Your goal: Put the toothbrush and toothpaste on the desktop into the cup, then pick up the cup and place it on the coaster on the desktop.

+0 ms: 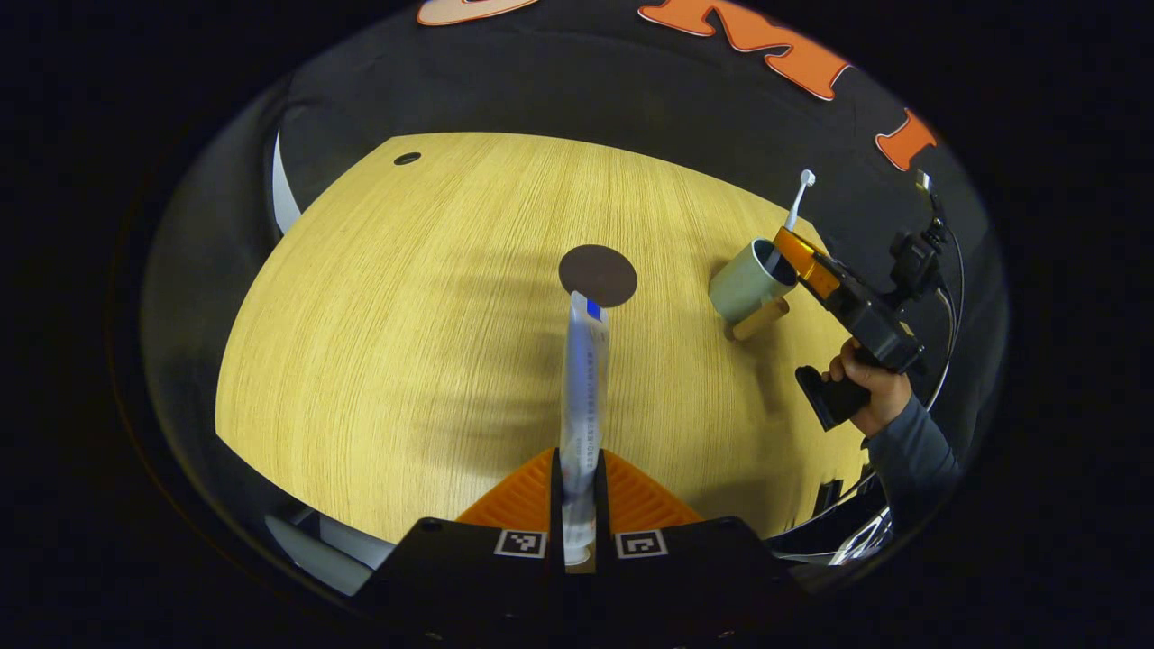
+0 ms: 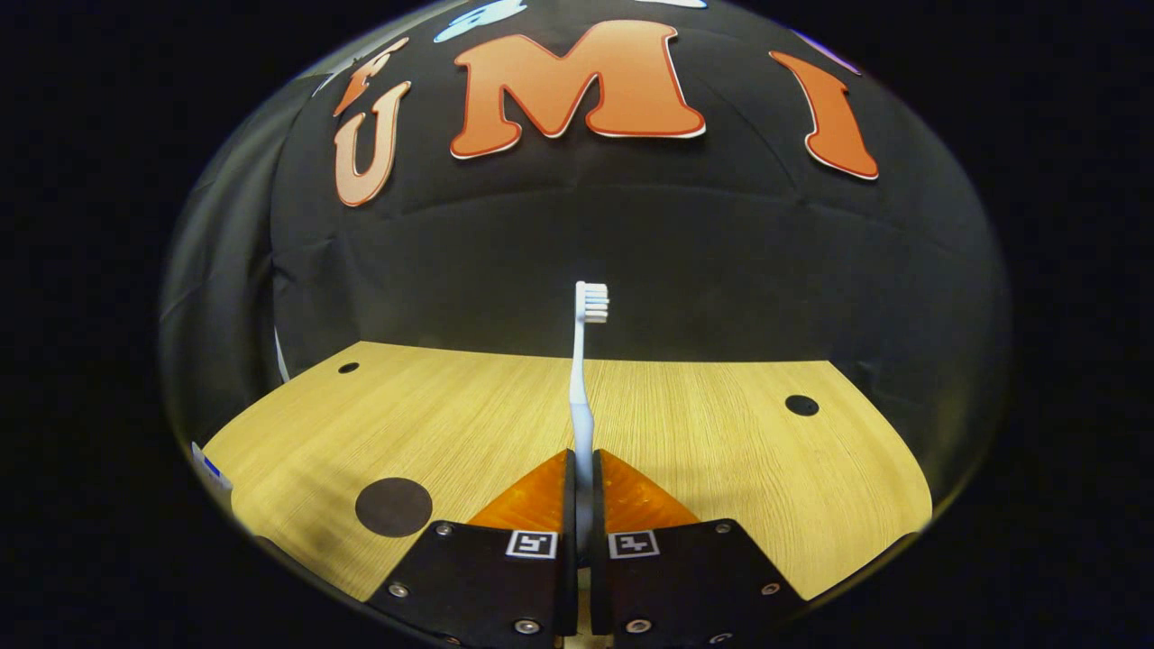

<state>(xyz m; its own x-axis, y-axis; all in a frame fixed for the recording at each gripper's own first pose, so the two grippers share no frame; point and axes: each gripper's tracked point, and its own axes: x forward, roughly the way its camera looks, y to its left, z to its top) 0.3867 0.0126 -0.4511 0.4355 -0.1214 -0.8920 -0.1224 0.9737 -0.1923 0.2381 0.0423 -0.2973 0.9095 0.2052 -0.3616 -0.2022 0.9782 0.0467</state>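
In the left gripper view, the left hand-held gripper point(image 1: 578, 487) is clenched on the toothpaste point(image 1: 583, 388), both fingers pressing on the tube's near end. The tube is held above the desk point(image 1: 388, 361), its long axis running straight ahead from the fingers, and its far end overlaps the near edge of the coaster point(image 1: 598, 275), a dark round disc lying flat on the desk. To the right and a little farther off stands the cup point(image 1: 745, 285), upright, with a wooden handle on its near side. The right hand-held gripper point(image 1: 793, 257) reaches over the cup's rim from the right, held by a hand point(image 1: 870, 383) in a grey sleeve point(image 1: 915, 451), the gripper body slanting up to the left. The toothbrush point(image 1: 799, 200) rises from its fingers above the cup, head uppermost. In the right gripper view, the right hand-held gripper point(image 2: 583, 491) is clamped on the toothbrush point(image 2: 584, 379) handle, whose long axis points up and away with the bristles at the top facing right. The coaster point(image 2: 393, 507) lies low on the left of the desk point(image 2: 721, 451).
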